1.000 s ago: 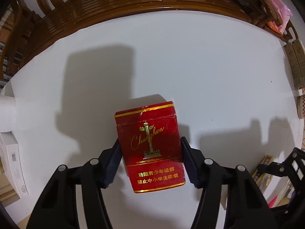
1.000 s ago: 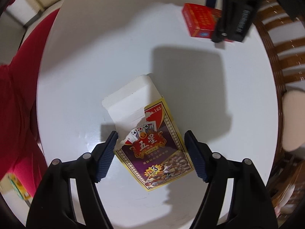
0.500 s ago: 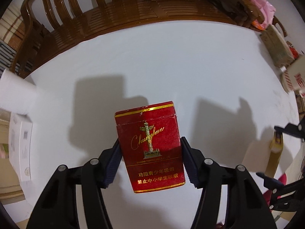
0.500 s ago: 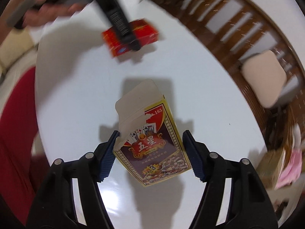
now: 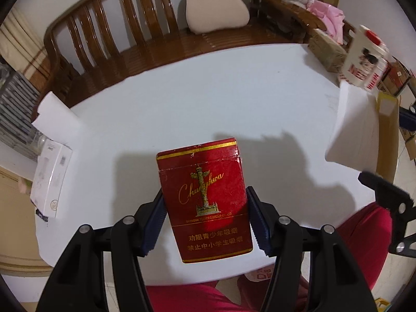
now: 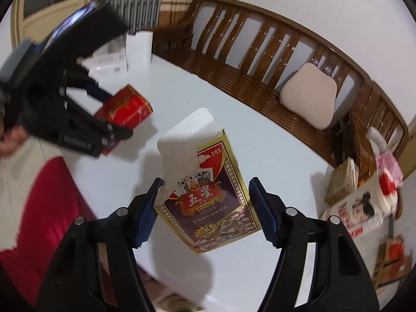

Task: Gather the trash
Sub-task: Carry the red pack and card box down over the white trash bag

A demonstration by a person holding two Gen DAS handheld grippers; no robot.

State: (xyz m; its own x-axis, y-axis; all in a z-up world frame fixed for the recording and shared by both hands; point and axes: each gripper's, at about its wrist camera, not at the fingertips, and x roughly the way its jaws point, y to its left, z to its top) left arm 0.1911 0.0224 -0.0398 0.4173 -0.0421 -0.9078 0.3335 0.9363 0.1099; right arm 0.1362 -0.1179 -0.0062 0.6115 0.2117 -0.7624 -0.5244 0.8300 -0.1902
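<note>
Cigarette pack (image 5: 205, 202): red, gold lettering, lid shut; contents hidden. Clamped upright between the pads of the left hand-held gripper (image 5: 205, 219), lifted clear above the surface (image 5: 208, 104).
Card box (image 6: 208, 197): purple and gold poker carton, white top flap (image 6: 187, 132) standing open, torn at the edge; inside cannot be seen. It sits tilted between the pads of the right hand-held gripper (image 6: 205, 209), raised off the surface.
Left hand-held gripper: clenched on the cigarette pack, both blue pads pressed to its long sides.
Right hand-held gripper: grasping the card box; the left pad meets its torn corner, the right pad its lower edge; its jaws have just been closing a little.
Surface: white, round-edged, bare under both held things.
White boxes (image 5: 49, 174): at the surface's left edge, shut.
Bench (image 5: 130, 33): brown slatted wood behind the surface, with a beige cushion (image 5: 215, 7) on the seat.
Left view only: the card box from the side, as a white flap and yellow edge (image 5: 387, 135) at far right; red cloth (image 5: 197, 296) below the surface.
Right view only: the left hand-held gripper from outside, blurred, with the cigarette pack in it; a person's hand (image 6: 10, 137) behind it; cartons (image 6: 358, 208) on the floor at right.
</note>
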